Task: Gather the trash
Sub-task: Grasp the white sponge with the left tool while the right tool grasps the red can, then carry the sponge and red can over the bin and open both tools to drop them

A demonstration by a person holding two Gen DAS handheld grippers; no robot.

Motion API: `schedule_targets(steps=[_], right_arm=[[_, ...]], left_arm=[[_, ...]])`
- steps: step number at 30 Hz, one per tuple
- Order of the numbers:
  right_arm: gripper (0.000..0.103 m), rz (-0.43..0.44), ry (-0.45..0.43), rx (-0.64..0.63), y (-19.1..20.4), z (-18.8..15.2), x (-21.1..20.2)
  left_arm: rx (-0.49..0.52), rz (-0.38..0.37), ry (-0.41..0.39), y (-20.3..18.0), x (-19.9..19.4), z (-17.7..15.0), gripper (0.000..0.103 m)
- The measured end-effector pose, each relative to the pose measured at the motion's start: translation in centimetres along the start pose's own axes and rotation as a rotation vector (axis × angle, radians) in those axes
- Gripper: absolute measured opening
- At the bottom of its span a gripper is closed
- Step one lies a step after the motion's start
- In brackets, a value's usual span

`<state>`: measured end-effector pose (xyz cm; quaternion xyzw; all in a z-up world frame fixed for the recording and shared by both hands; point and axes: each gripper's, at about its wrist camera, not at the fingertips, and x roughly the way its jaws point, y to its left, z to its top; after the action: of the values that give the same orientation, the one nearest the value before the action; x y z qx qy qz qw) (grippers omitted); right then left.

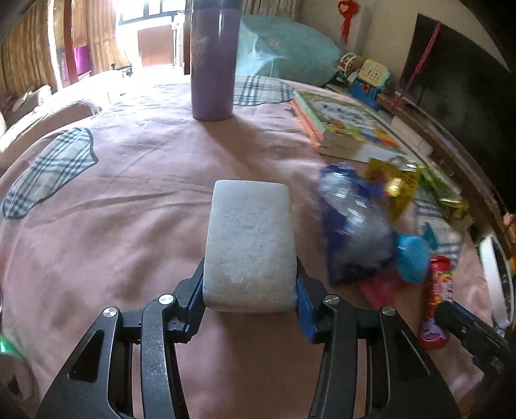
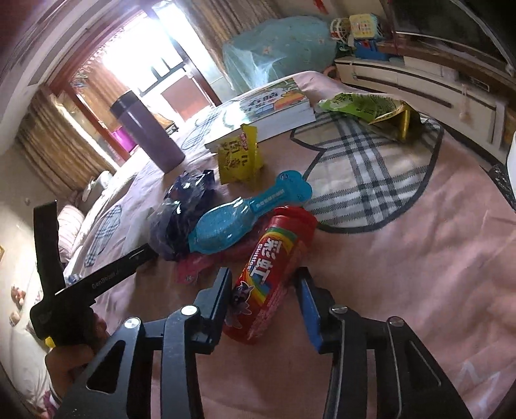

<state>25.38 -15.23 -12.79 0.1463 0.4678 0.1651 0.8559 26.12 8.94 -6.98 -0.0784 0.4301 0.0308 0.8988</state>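
Trash is heaped on the bed (image 2: 419, 274): a red candy tube (image 2: 274, 277) lies between the spread fingers of the right gripper (image 2: 262, 303), not yet squeezed. It is judged light, stiff and slick, best taken mid-body. Crinkly wrappers (image 2: 240, 159) lie beyond. The left gripper (image 1: 250, 299) is clamped on a soft white sponge block (image 1: 250, 245). No bin is seen.

Pink bedspread with grey plaid patches (image 2: 371, 180) covers bed. Bright overexposed window (image 1: 145, 19) behind, tan curtains (image 1: 29, 54) either side. Dark television screen (image 1: 451, 80) on low cream cabinet (image 2: 419, 80) along right wall.
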Motion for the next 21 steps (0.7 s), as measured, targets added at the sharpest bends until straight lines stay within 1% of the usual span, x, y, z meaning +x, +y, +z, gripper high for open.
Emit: schedule_targets(steps=[3,5,10,13,15,17,18,21], right_arm=[[0.035,0.017,-0.004,-0.011,-0.5,-0.5,-1.1],[0.034,0.024,-0.008,-0.007,-1.1,-0.8,-2.0],[0.033,-0.014,-0.018,-0.036,-2.2,-1.5,-3.9],[0.032,-0.032,0.001,-0.056,-2.7,-1.5,-4.3],[0.033,-0.022,0.020,-0.048,-3.0,-1.4,-3.8],[0.037,-0.006,0.027,-0.037,-3.2,-1.2,-3.4],[0.037,-0.001,0.031,-0.033,-3.2,-1.2,-3.2],[0.038,-0.003,0.036,-0.042,-2.9,-1.3,-2.4]], left_arm=[[0.009,-0.049,-0.019,-1.1,-2.2,-1.4,0.046],[0.030,-0.081,-0.031,-2.3,-3.6,-2.4,0.046],[0.076,-0.155,-0.032,-5.3,-5.9,-4.5,0.046],[0.092,-0.171,-0.025,-6.5,-6.4,-5.2,0.046],[0.093,-0.180,-0.015,-6.8,-6.4,-5.5,0.046],[0.102,-0.177,-0.008,-7.1,-6.4,-5.9,0.046],[0.104,-0.176,-0.005,-7.2,-6.4,-6.0,0.046],[0.106,-0.179,0.002,-7.1,-6.5,-6.3,0.046]])
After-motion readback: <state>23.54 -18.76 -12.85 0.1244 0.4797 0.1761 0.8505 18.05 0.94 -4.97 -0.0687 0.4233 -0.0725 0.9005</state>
